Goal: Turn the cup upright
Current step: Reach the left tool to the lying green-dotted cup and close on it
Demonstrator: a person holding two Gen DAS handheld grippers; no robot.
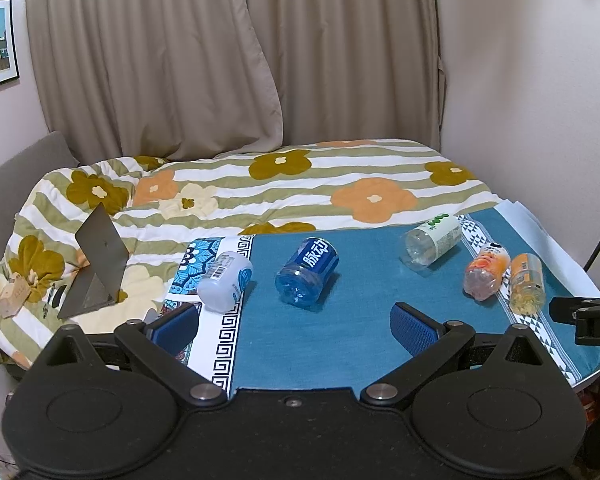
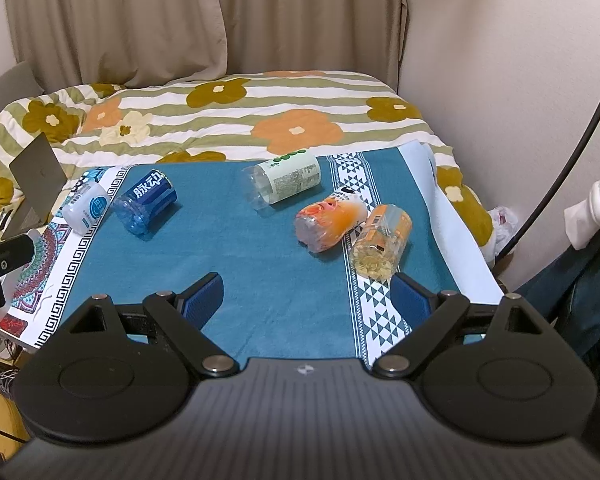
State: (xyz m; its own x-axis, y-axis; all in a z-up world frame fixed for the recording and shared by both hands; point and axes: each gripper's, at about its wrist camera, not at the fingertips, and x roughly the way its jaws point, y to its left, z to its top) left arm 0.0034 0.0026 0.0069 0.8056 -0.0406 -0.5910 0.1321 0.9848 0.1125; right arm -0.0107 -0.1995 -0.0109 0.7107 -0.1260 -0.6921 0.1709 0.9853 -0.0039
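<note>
Five cups lie on their sides on the blue cloth [image 1: 348, 344], none upright yet. From the left: white cup [image 1: 225, 281], blue cup [image 1: 307, 270], green-label cup [image 1: 433, 241], orange cup [image 1: 485, 271], yellow cup [image 2: 381, 241]. The left gripper [image 1: 294, 322] is spread wide and empty, with the blue cup just ahead, long axis roughly along its fingers. The right gripper [image 2: 306, 300] is likewise apart and nearest the yellow cup.

Five cups [image 1: 307, 271] lie tipped in a row on the table [image 1: 340, 340], bed [image 1: 260, 184] behind.
</note>
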